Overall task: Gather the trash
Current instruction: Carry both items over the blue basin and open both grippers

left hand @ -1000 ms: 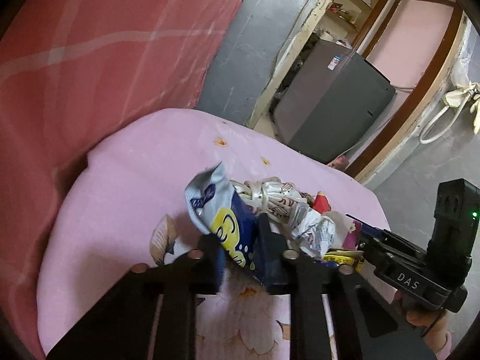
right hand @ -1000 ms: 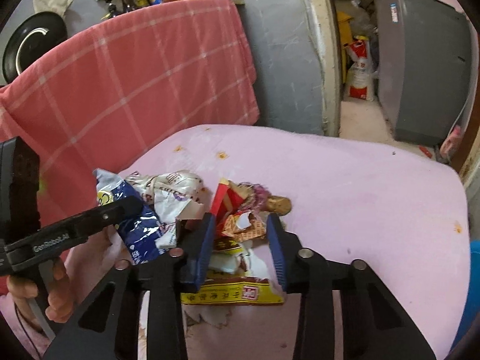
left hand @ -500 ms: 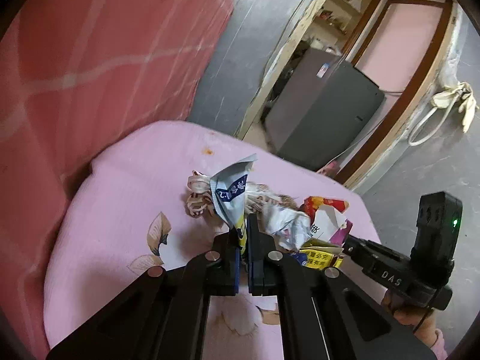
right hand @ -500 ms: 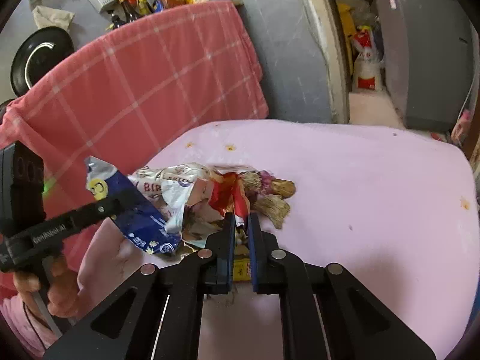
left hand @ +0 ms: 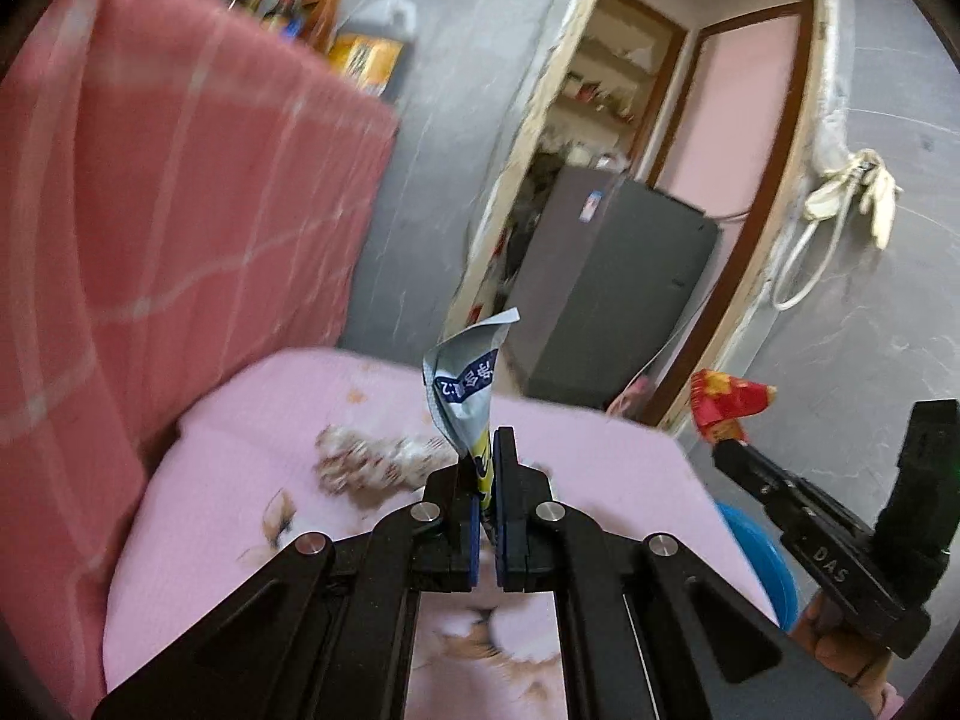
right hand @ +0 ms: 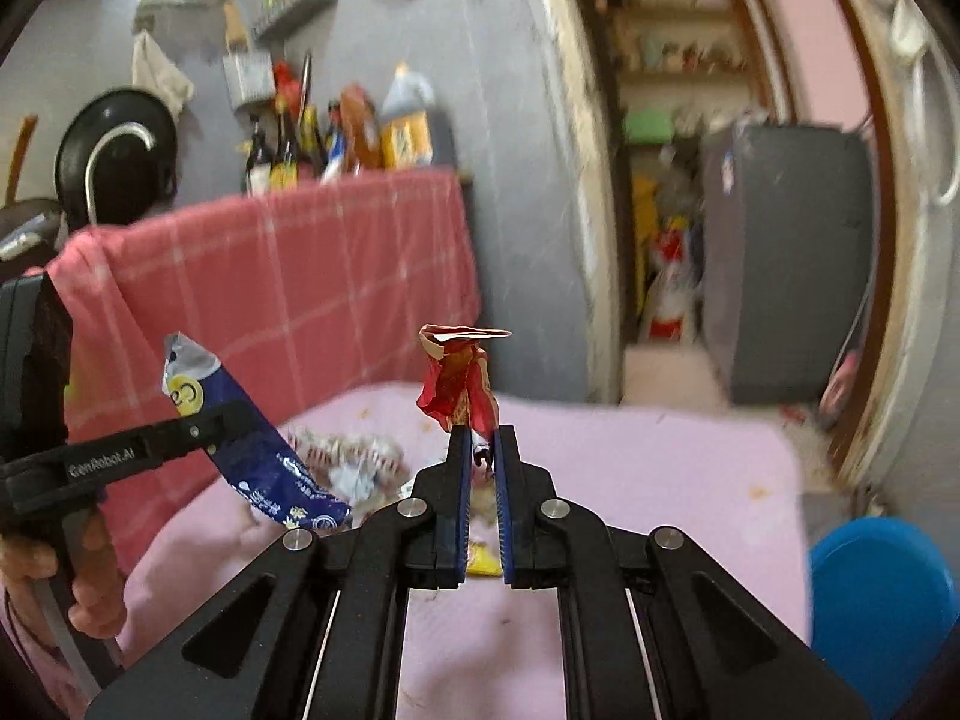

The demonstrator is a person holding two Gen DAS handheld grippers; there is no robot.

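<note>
The left tool [right hand: 207, 429] is clamped on a crumpled blue-and-silver foil snack bag [right hand: 264, 456]. In the right wrist view the bag hangs slantwise from the jaws, its long axis running from upper left to lower right, its low end clear above the pink cloth-covered tabletop [right hand: 660, 480]. In the left wrist view the same bag's silver top [left hand: 465, 384] stands up from between the closed blue pads.

Between the two tools, the rest of the trash lies on the pink cloth: a heap of pale crumpled wrappers [right hand: 348, 456], and nearer the right tool a yellow flat packet [right hand: 483, 564] showing under its fingers. This pile sits below and ahead of both tools, apart from them.

The right tool [right hand: 480, 447] is shut tight on a crumpled red-and-gold foil wrapper [right hand: 459, 384], which stands upright above the pad tips.

Furthest right, low beside the tabletop's edge, is a round blue plastic bin [right hand: 882, 588]. I take it for the place the trash goes, though its opening is not clearly shown. If so, the coming move turns on this: the bin lies down and to the right of both tools, off the edge, and the right tool is plainly the nearer one. The left tool would have to cross over the tabletop and the pile to reach it.
</note>
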